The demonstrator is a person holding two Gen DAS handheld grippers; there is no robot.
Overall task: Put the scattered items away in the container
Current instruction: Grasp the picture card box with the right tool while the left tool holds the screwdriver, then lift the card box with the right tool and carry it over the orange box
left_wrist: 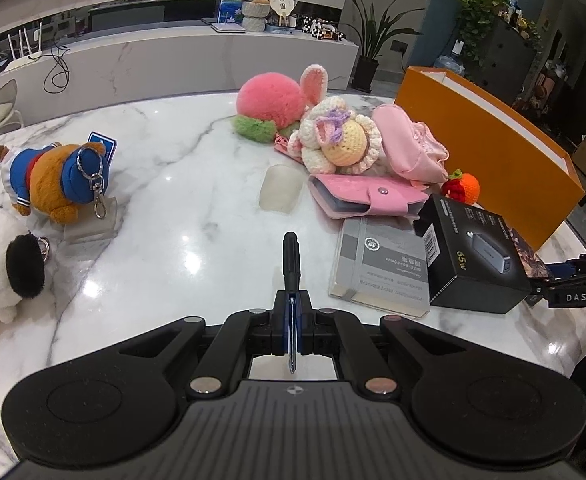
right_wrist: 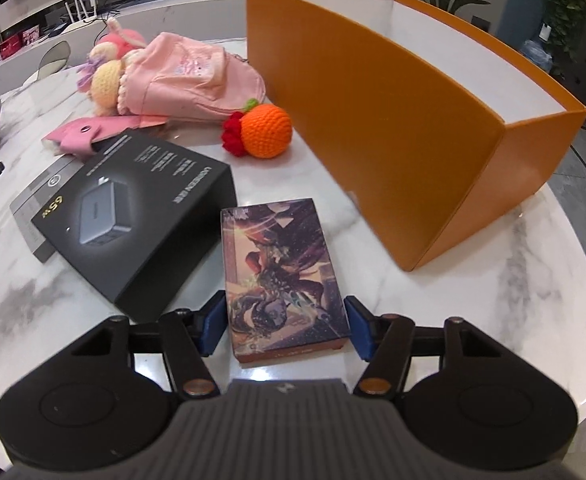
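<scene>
The orange box (right_wrist: pixel 393 120) is standing on the marble table (right_wrist: pixel 493 280), open at the top, with white inner walls. This box is the landmark for all places here.

Just in front of the box a picture box (right_wrist: pixel 285 276) is lying flat on the table. The right gripper (right_wrist: pixel 285 326) is straddling its near end: one blue pad is sitting at each long side, very near, but I cannot tell if they are pressing it. To the left of it a black charger box (right_wrist: pixel 141 208) is resting partly on a grey notebook (left_wrist: pixel 381 264).

Near the left end of the box a crochet orange (right_wrist: pixel 267 132) is lying, and behind it a pink pouch (right_wrist: pixel 189 76), a pink wallet (left_wrist: pixel 365 196) and a crochet doll (left_wrist: pixel 341 140).

Far to the left of the box the left gripper (left_wrist: pixel 293 320) is clamping a black pen (left_wrist: pixel 291 260), its jaws fully closed on it, with the pen pointing forward. A brown bear (left_wrist: pixel 53 184) is lying still further left.
</scene>
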